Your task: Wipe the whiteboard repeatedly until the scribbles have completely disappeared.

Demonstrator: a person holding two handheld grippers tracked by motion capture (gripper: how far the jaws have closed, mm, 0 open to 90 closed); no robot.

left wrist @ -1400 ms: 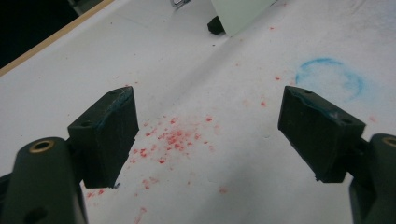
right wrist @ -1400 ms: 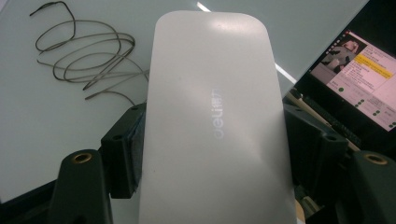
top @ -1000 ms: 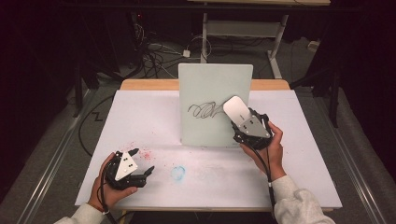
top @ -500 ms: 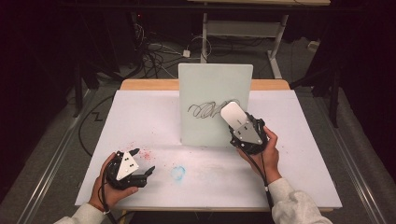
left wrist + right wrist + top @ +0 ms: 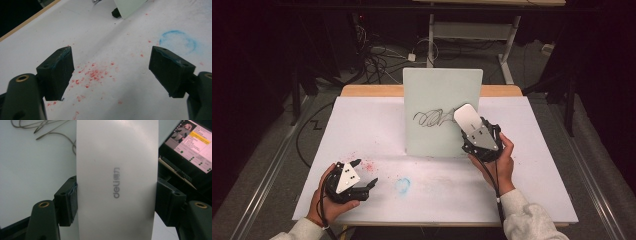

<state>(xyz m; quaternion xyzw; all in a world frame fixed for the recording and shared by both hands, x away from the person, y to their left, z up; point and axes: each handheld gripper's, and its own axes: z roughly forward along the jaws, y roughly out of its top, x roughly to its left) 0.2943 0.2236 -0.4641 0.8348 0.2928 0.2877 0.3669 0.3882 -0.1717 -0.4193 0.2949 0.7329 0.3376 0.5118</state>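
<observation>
Smooth white oblong eraser (image 5: 117, 180), upright glossy whiteboard (image 5: 439, 95)

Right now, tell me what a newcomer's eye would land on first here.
The upright whiteboard at the table's far middle, with a dark scribble. The right tongs press a white eraser against it. Red specks and a blue ring stain the sheet near the open left tongs.

I count one whiteboard (image 5: 442, 112) and one eraser (image 5: 468, 118). I hold two grippers: my left gripper (image 5: 364, 172) and right gripper (image 5: 472, 131).
</observation>
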